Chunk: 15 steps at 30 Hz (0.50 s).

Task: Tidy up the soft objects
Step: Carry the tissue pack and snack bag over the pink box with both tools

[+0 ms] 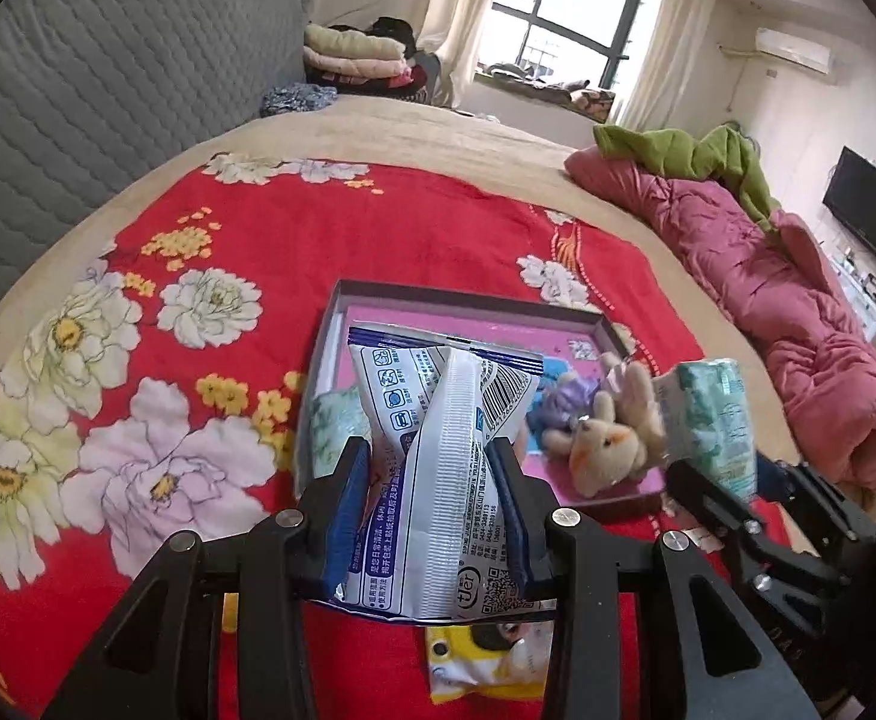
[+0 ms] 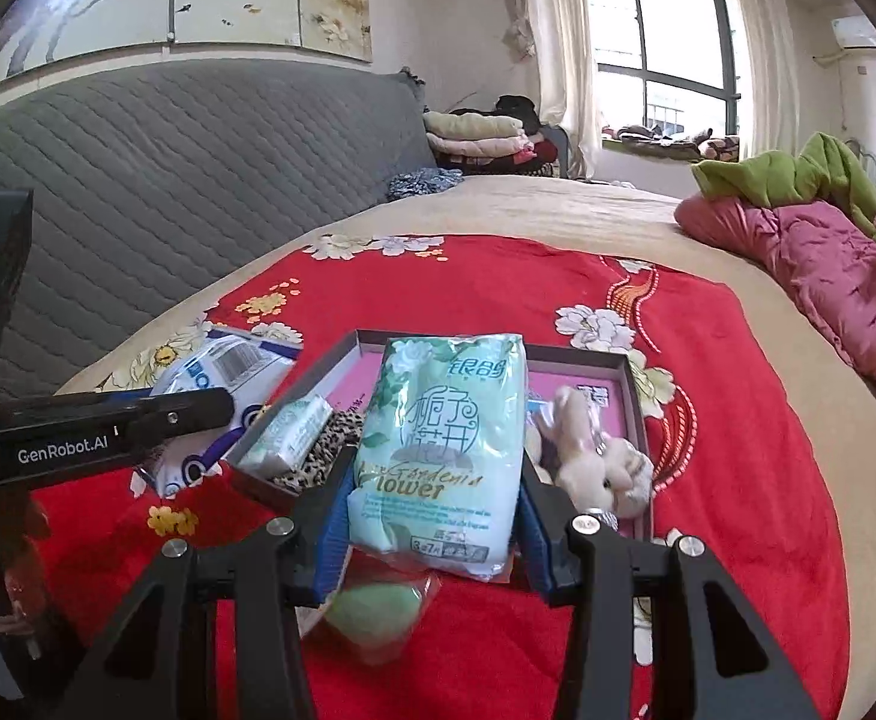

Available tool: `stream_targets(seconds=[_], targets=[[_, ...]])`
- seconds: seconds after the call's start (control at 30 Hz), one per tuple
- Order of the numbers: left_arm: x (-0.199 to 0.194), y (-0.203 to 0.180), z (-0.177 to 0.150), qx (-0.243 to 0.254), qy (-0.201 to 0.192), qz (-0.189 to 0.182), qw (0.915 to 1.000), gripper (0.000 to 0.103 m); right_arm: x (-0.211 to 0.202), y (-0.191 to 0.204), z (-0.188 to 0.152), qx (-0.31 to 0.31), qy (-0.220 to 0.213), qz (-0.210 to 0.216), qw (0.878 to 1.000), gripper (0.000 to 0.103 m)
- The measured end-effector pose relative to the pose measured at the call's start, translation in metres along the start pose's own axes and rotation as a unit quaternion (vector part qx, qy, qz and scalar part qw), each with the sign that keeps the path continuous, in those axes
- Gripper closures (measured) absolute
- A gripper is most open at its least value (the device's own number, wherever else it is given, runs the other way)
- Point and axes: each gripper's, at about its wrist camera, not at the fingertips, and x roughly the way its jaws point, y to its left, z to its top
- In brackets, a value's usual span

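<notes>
My left gripper (image 1: 432,468) is clamped on one white-and-blue wipes pack (image 1: 438,456), which stands up between the blue pads (image 1: 342,516) above the bed. My right gripper (image 2: 432,480) is clamped on one pale green tissue pack (image 2: 444,450), printed with a flower name, also lifted clear of the red blanket (image 2: 708,420).

Nearest to me, under the left gripper, one yellow packet (image 1: 480,666) lies on the blanket. Under the right gripper lies one clear bag holding a green sponge (image 2: 372,606).

Just beyond both grippers sits one shallow box (image 2: 633,384) with a pink floor. In it I count one small green tissue pack (image 2: 288,432) at its left end, resting on a leopard-print cloth (image 2: 324,450), and what look like two plush toys at the right end: a cream bunny (image 2: 582,450) and a purple one (image 1: 570,393), though I cannot tell them apart cleanly.

Past the box the red blanket with white flowers spreads over the tan bed (image 1: 438,132). At the far right lies one pink quilt (image 1: 798,312) with one green cover (image 1: 696,156) on top. To the left stands one grey quilted headboard (image 2: 198,168). Farthest off, one pile of folded clothes (image 1: 354,57) sits near the window (image 1: 564,6).
</notes>
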Motion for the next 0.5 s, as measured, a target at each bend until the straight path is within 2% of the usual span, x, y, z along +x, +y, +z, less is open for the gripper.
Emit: stream_targets(seconds=[0.5], targets=[[0.011,-0.002,0.028,-0.018,-0.001,-0.001,0.9998,0.062,0.003,-0.005,0.026,-0.009,-0.021,-0.016,1.000,0.055]])
